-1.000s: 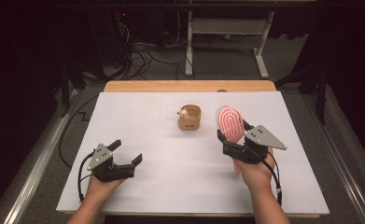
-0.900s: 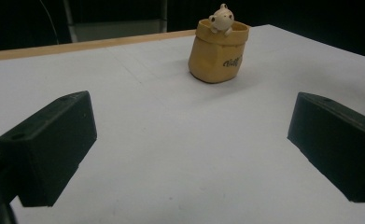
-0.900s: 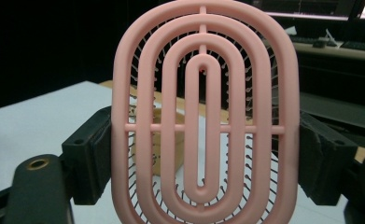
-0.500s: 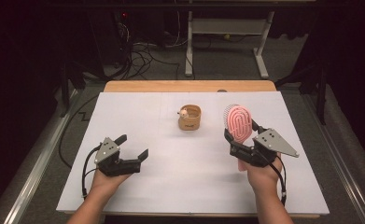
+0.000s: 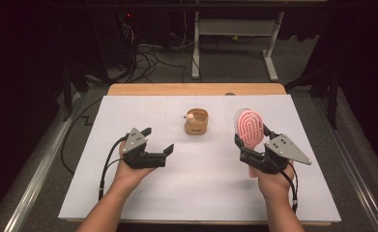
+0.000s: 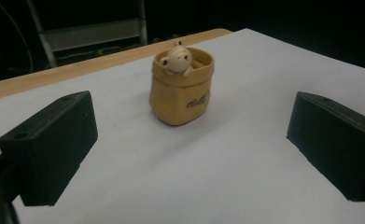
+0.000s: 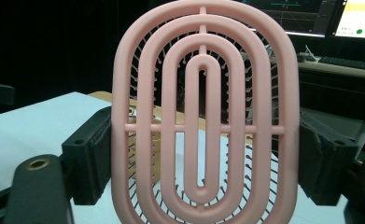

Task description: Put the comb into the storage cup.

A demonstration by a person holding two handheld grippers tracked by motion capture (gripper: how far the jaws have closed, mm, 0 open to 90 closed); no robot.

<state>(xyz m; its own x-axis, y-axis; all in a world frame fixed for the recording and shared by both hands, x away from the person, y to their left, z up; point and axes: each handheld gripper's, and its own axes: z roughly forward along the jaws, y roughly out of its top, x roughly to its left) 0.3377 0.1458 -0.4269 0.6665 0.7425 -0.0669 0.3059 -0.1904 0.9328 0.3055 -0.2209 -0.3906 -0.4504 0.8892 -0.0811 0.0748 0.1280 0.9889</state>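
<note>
Right gripper view: pink brush [image 7: 203, 121] stands upright between the two black jaws, clamped at both edges; its lower end is cut off by the frame's bottom.
Right gripper [image 5: 252, 143]: closed on the brush, held above the white table [image 5: 210, 188]; the handle is hidden in the hand.
Pouch [image 5: 196, 122]: ahead and to the left of the right gripper, well apart; a small figure at its rim, print hard to read.
Left gripper [image 5: 158, 140]: jaws wide apart, nothing between them, pouch straight ahead.
</note>
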